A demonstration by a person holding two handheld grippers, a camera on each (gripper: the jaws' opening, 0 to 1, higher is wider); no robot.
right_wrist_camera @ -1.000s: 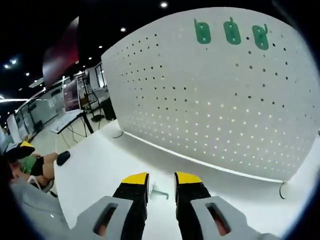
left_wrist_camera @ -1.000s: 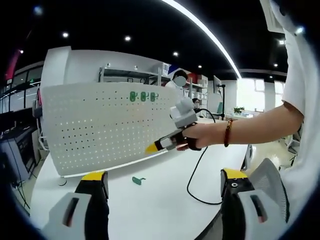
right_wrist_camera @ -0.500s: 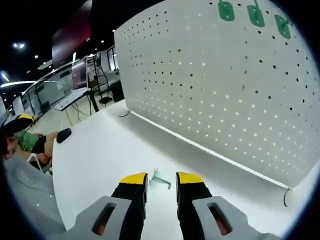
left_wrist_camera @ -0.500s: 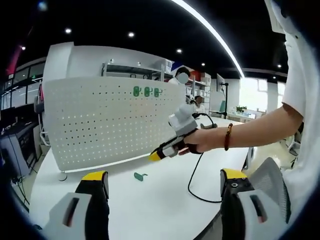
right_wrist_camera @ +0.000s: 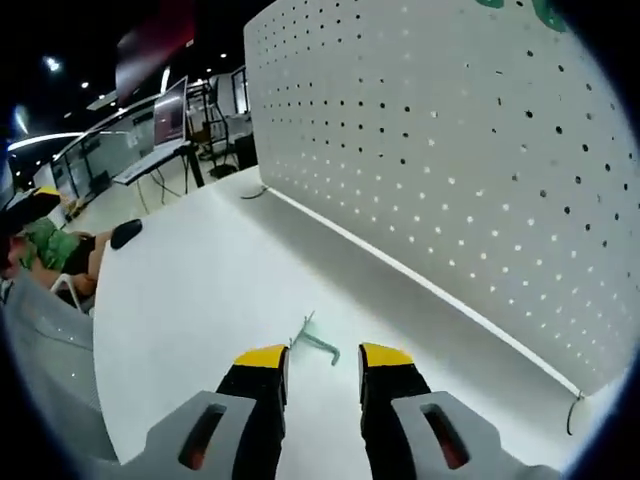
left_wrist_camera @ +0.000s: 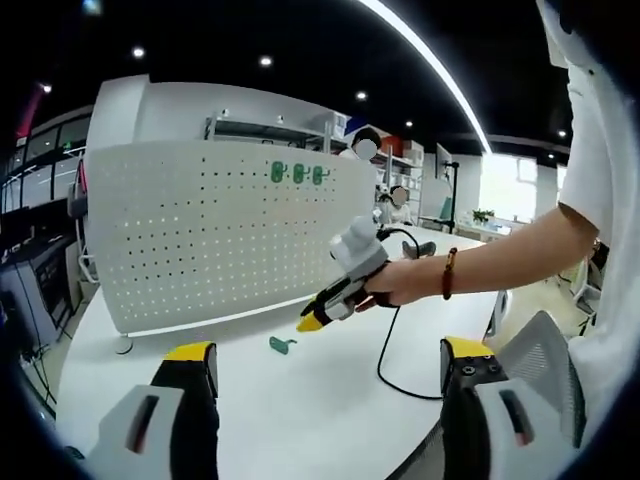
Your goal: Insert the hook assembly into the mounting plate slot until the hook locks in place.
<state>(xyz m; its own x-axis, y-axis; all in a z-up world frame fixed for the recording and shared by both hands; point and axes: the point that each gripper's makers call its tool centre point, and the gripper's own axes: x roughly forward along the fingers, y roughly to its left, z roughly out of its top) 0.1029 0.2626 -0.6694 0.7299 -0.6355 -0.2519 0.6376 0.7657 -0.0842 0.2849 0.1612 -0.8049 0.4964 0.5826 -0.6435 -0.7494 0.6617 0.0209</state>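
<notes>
Lying flat on the white table (left_wrist_camera: pixel 300 400), the green hook (left_wrist_camera: pixel 279 345) sits near the foot of the upright white pegboard (left_wrist_camera: pixel 200 240), loose and not touching it. Left gripper view: right gripper (left_wrist_camera: pixel 308 323) comes in from the right, held by a hand (left_wrist_camera: pixel 395 283) with a bead bracelet on the wrist, yellow tips angled down toward the hook and just to its right, not touching it. Jaw gap of that gripper can't be read from this angle. Three green hooks (left_wrist_camera: pixel 298 174) already hang in a row near the pegboard's top edge. A black cable (left_wrist_camera: pixel 385 350) runs across the table behind the hand. Left gripper (left_wrist_camera: pixel 328 362) is held back at the near edge, jaws spread wide apart, nothing between them. Right gripper view: right gripper (right_wrist_camera: pixel 322 358) has its yellow-tipped jaws slightly apart with a narrow gap, nothing clamped; hook (right_wrist_camera: pixel 316 340) lies on the table just past the tips, roughly in line with the gap. Pegboard (right_wrist_camera: pixel 450 150) fills the far right, standing on the table (right_wrist_camera: pixel 180 290). Desks and monitors sit in the far left background, blurred.
</notes>
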